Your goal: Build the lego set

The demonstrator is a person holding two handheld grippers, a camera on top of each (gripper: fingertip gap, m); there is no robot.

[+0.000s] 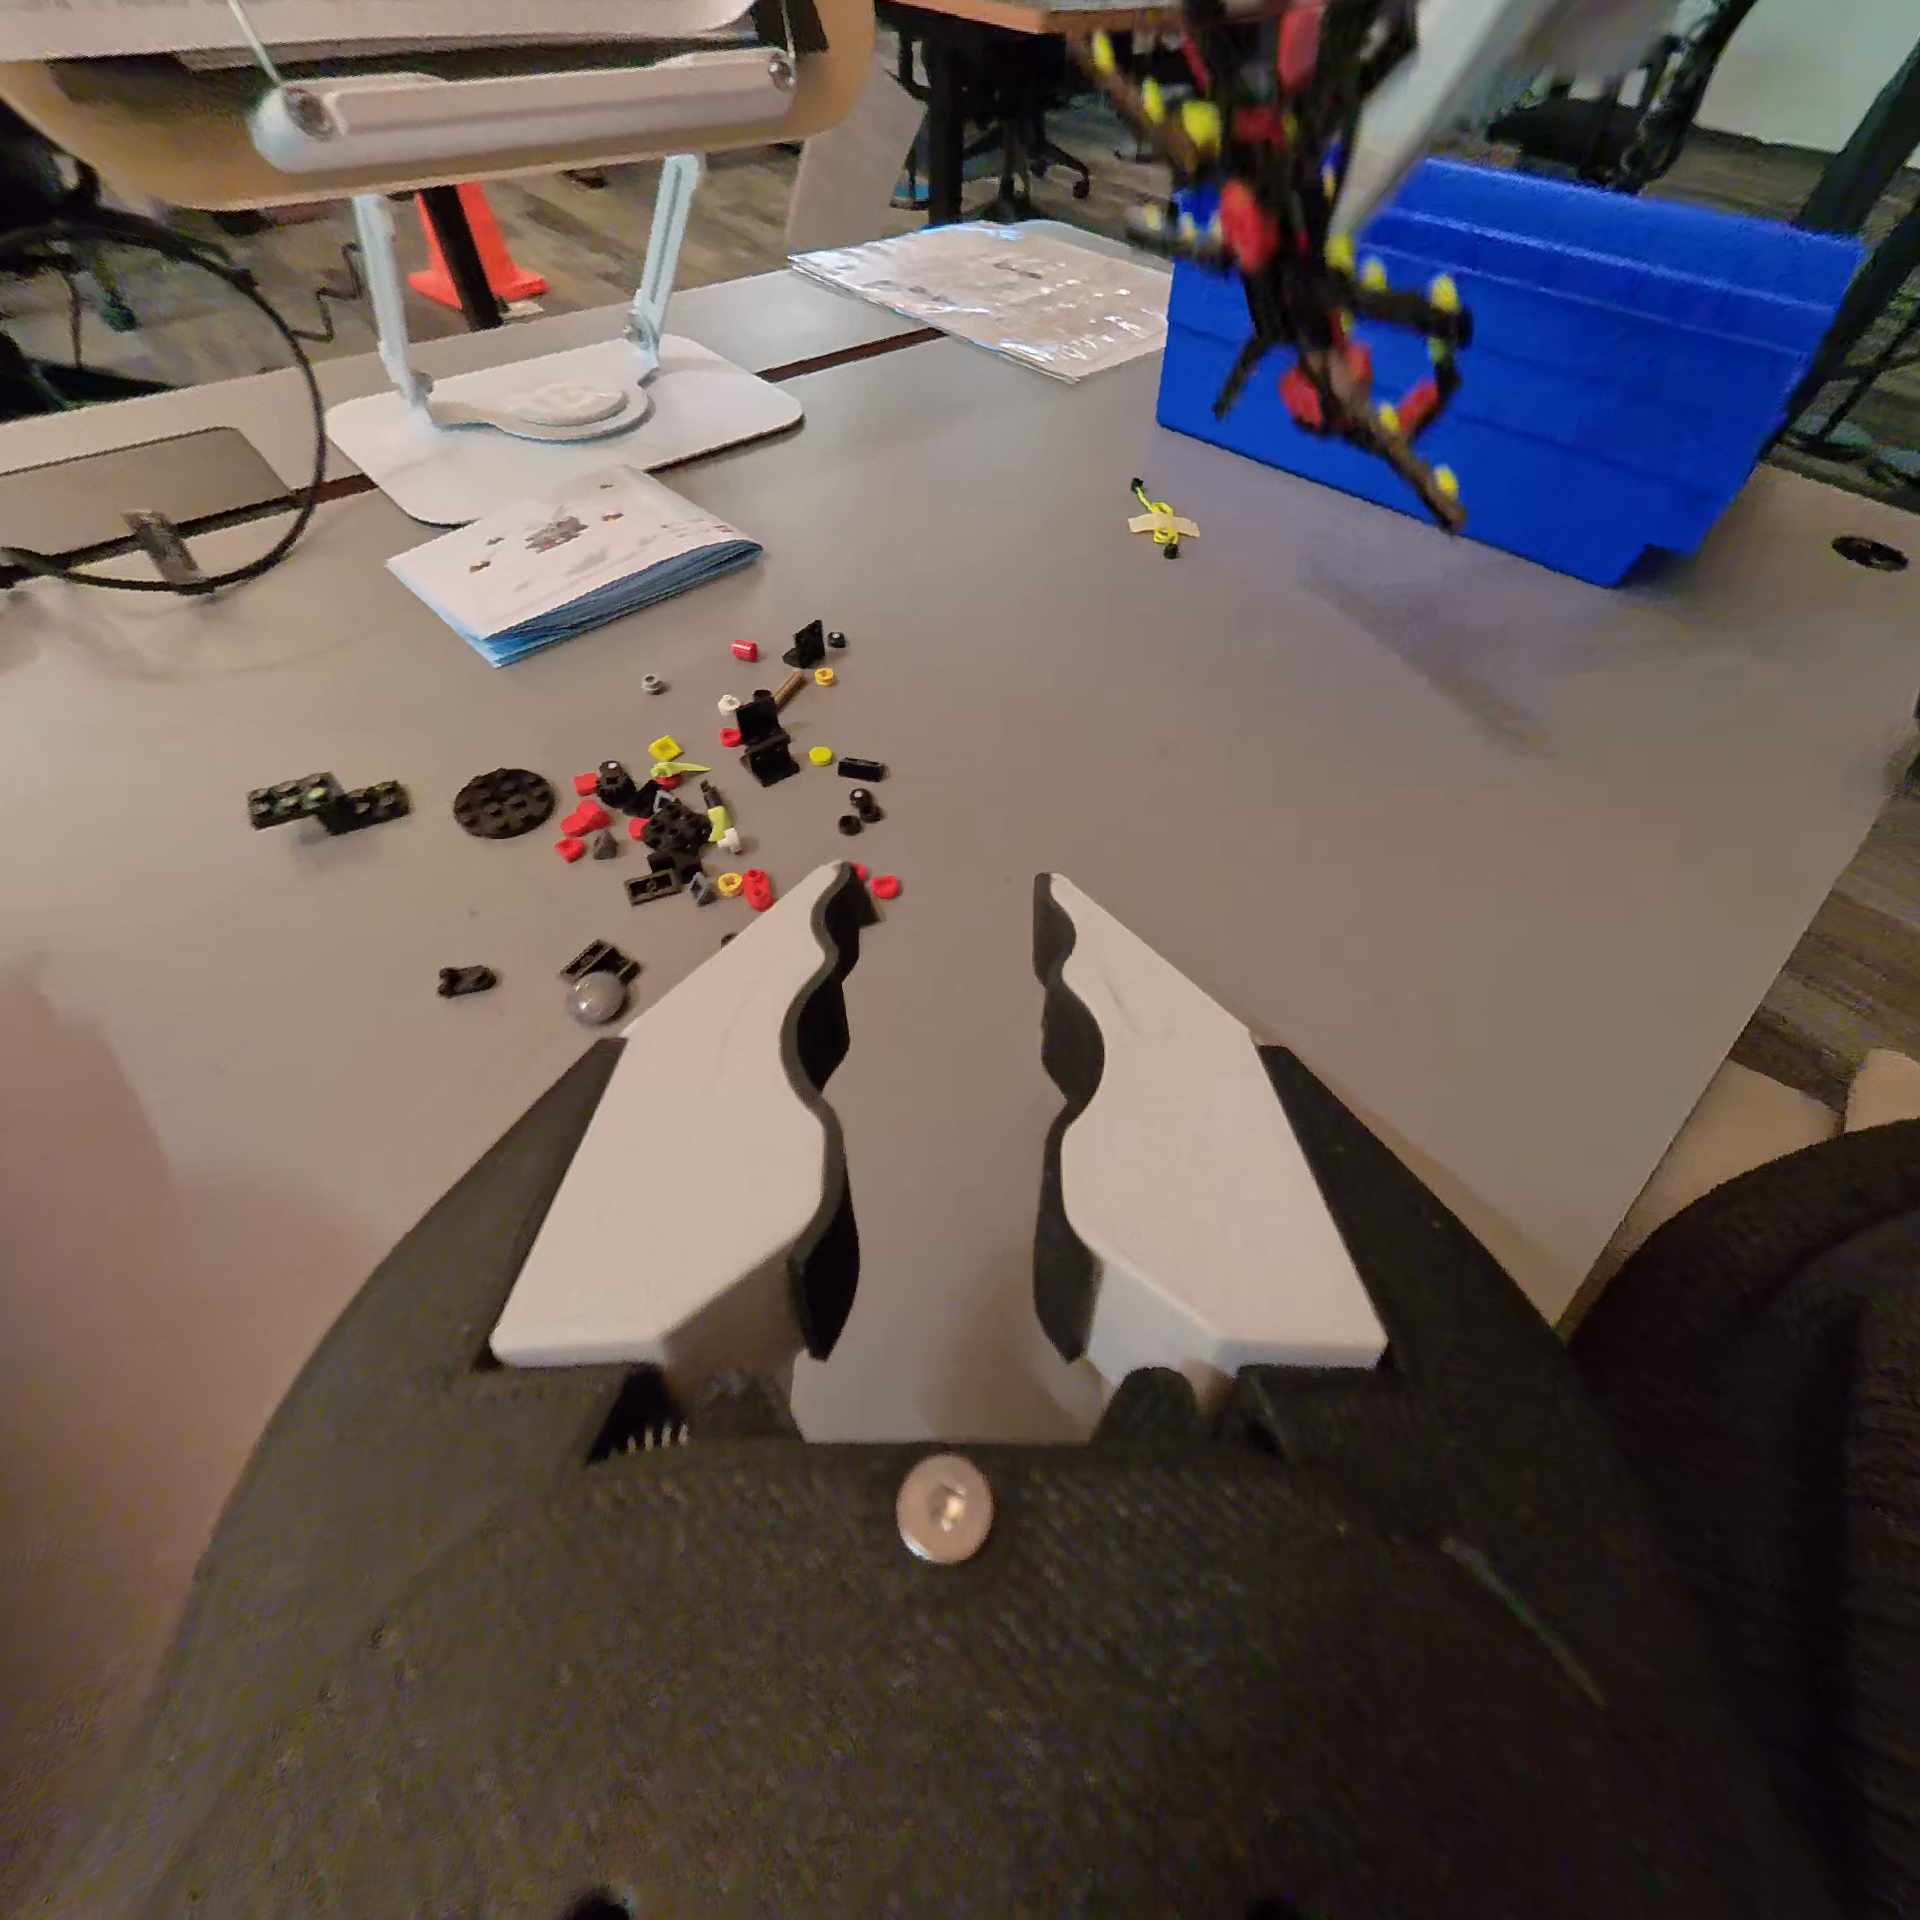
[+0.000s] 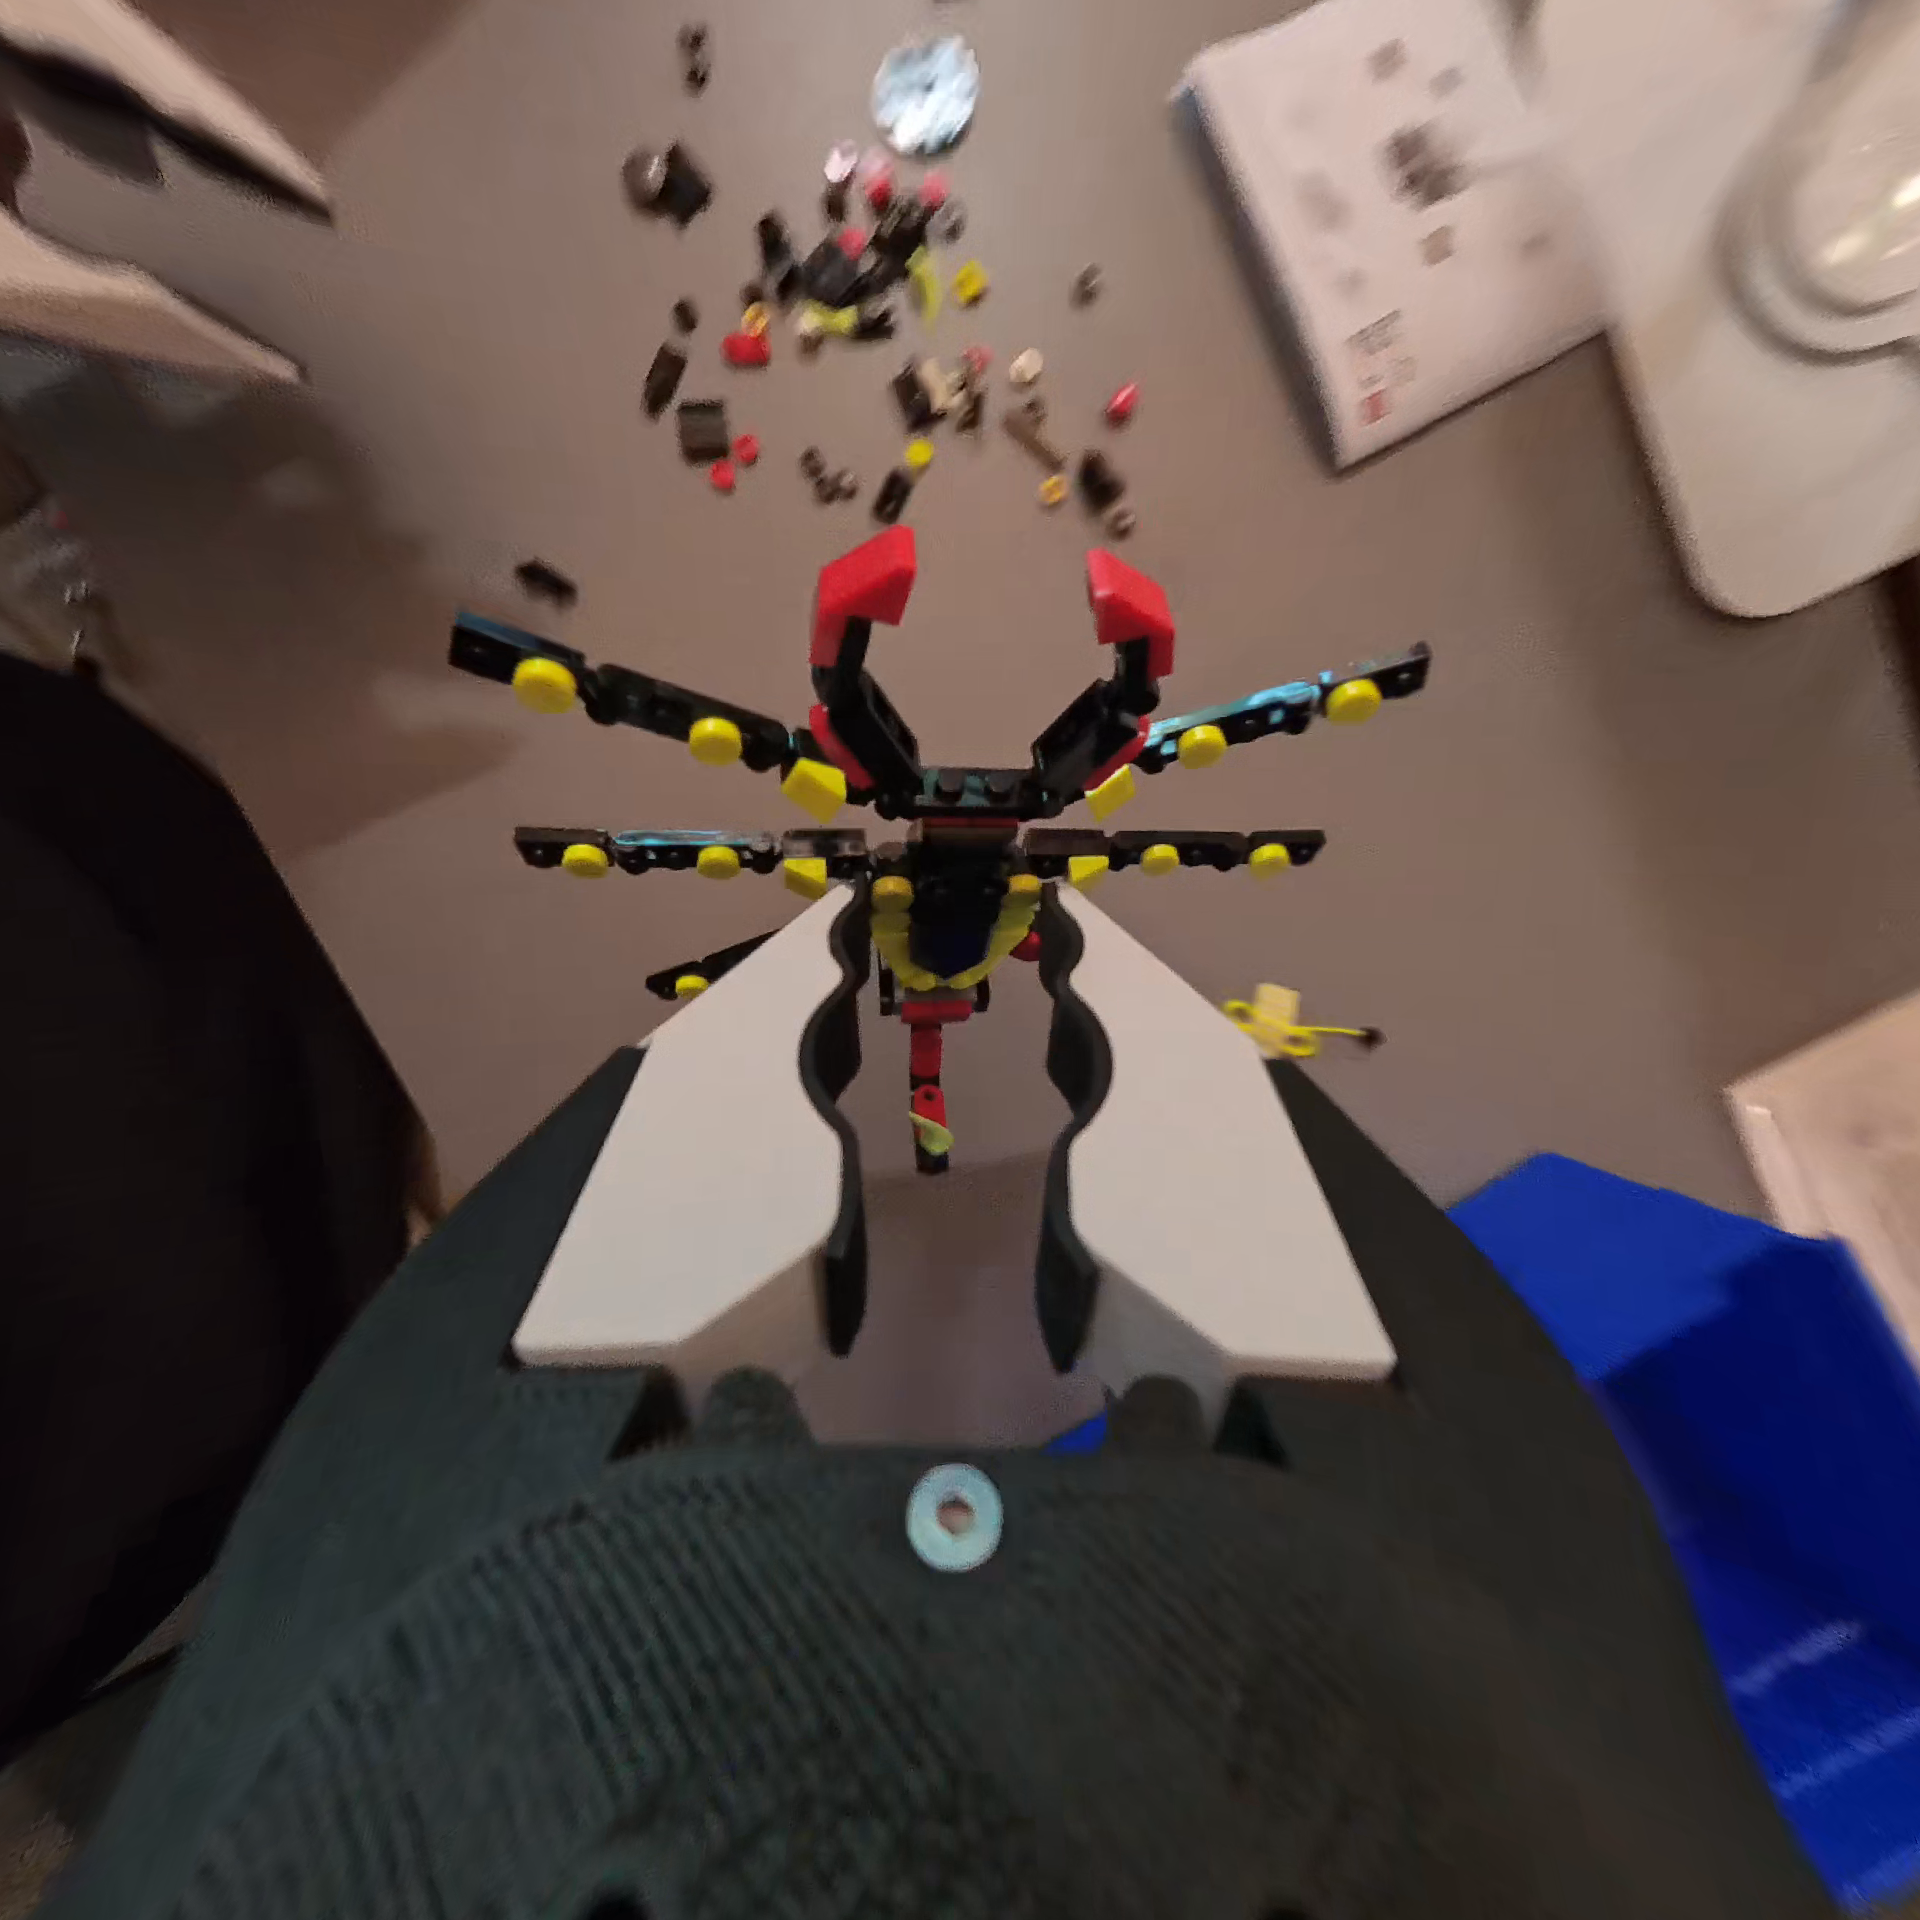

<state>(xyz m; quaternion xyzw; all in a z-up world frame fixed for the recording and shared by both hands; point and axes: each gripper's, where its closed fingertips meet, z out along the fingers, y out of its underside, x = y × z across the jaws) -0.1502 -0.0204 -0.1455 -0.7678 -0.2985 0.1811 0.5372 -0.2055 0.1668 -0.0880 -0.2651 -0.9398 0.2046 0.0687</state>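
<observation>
My right gripper (image 2: 954, 914) is shut on a brick-built scorpion model (image 2: 961, 831) of black, red and yellow parts, gripped by its body and held in the air above the grey table (image 2: 1403, 831). The model also shows in the left wrist view (image 1: 1320, 270), blurred, high at the upper right. My left gripper (image 1: 940, 883) is open with nothing between its pads, low over the table (image 1: 1247, 831). A scatter of small loose bricks (image 1: 707, 800) lies just left of its left fingertip; it also shows in the right wrist view (image 2: 862, 312).
A blue bin (image 1: 1558, 353) stands at the back right, and shows in the right wrist view (image 2: 1714, 1455). A folded instruction booklet (image 1: 571, 561), a white stand (image 1: 561, 395), a clear plastic bag (image 1: 997, 291) and a small yellow piece (image 1: 1158, 520) lie on the table.
</observation>
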